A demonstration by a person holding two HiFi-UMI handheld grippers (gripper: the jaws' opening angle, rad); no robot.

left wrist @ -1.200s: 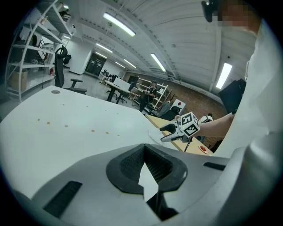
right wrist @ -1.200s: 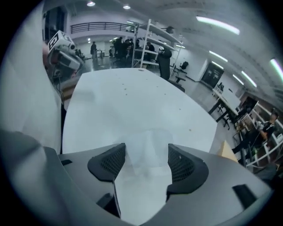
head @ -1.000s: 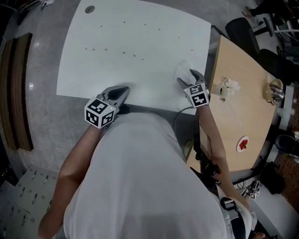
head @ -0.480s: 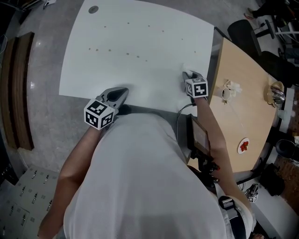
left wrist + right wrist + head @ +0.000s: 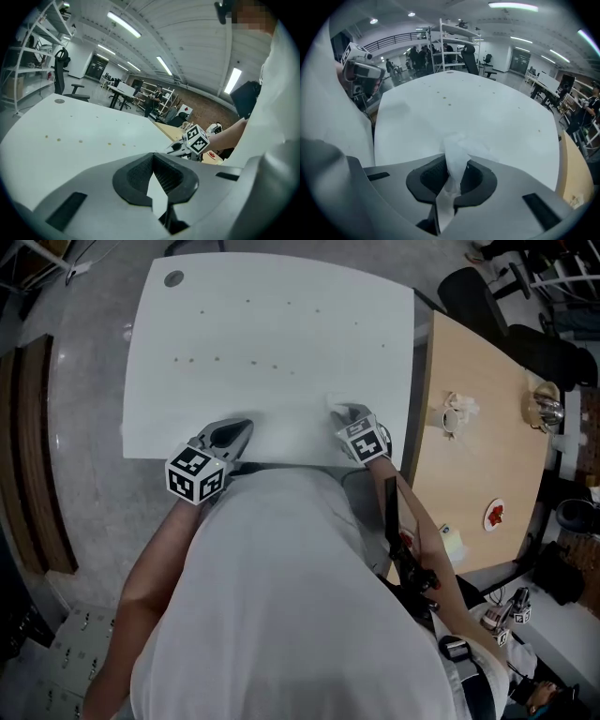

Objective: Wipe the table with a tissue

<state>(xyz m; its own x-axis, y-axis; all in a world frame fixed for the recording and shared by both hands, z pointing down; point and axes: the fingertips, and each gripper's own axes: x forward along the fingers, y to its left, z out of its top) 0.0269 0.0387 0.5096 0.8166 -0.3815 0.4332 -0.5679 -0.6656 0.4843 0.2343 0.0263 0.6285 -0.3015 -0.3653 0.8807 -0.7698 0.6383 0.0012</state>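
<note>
A white table carries several small brown spots across its far half. My right gripper points down at the table near its front edge, right of centre. It is shut on a crumpled white tissue, after its jaws have just been closing on it. In the right gripper view the tissue bunches up between the black pads of the right gripper and trails onto the table. My left gripper rests at the front edge, left of centre. Its jaws are shut with nothing in them.
A wooden table adjoins on the right, with a cup, a metal pot and a small red-marked plate. A grey round cap sits at the white table's far left corner. Grey floor lies to the left.
The right gripper has closed on the tissue and slid left along the front of the table, from near the right edge toward the middle. The left gripper has barely shifted.
</note>
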